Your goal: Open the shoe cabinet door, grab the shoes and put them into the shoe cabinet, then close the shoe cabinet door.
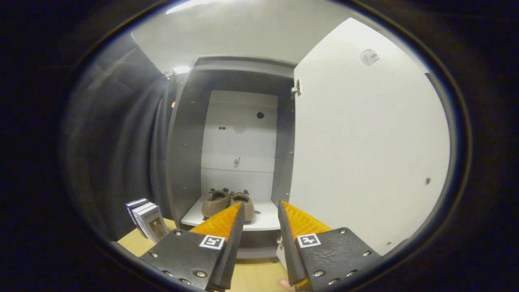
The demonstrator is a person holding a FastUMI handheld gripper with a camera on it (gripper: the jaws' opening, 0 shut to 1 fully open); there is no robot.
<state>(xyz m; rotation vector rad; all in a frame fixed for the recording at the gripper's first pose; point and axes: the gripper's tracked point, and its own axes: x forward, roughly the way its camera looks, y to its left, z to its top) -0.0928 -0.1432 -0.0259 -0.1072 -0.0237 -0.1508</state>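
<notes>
- Gripper view: the gripper (261, 207) points at the open cabinet (184, 154); its fingers are spread apart with a clear gap and nothing between them.
- The cabinet stands just ahead, dark-sided with a pale back panel that has a few small holes.
- The door (365, 142) is swung wide open beside the right finger, its pale inner face turned this way; a hinge (296, 88) sits at its top inner corner.
- The shoes (227, 202), a brown fuzzy pair, lie side by side on the white shelf (265, 219) inside the cabinet, just beyond the left fingertip and partly hidden by it.
- Some books (146, 219) stand upright on the wooden floor (134, 243), against the cabinet's left side.
- A dark curtain (117, 142) hangs left of the cabinet.
- A fingertip (285, 284) of the person shows low between the gripper's fingers.
</notes>
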